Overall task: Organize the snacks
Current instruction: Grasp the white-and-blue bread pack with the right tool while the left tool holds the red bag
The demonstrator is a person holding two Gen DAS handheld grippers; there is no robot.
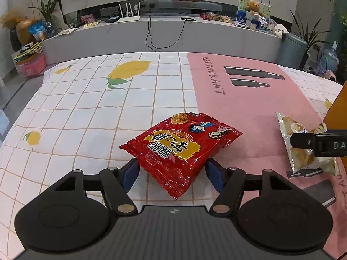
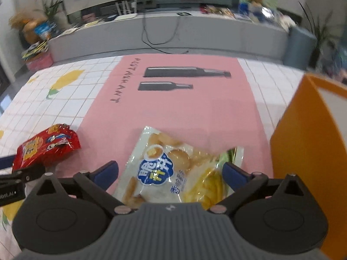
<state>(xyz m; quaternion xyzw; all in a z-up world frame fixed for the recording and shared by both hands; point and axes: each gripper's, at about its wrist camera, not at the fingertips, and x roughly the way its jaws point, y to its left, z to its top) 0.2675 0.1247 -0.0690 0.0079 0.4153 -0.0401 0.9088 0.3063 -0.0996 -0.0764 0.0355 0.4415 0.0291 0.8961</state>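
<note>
A red snack bag (image 1: 182, 149) sits between the blue pads of my left gripper (image 1: 172, 170), which press on both its sides; its far end hangs over the tablecloth. The red snack bag (image 2: 47, 147) also shows at the left of the right wrist view. A clear bag of pale crackers (image 2: 173, 169) lies on the pink mat between the widely spread jaws of my right gripper (image 2: 170, 170); a strip of mat shows between the left pad and the bag. The same clear bag (image 1: 303, 158) appears at the right of the left wrist view, under a black finger (image 1: 303, 143) of the right gripper.
An orange box (image 2: 308, 151) stands upright just right of the clear bag. The table carries a white grid cloth with lemons (image 1: 86, 108) and a pink mat with bottle prints (image 2: 173, 108). Beyond the far edge runs a low grey bench (image 1: 162, 32) with clutter and plants.
</note>
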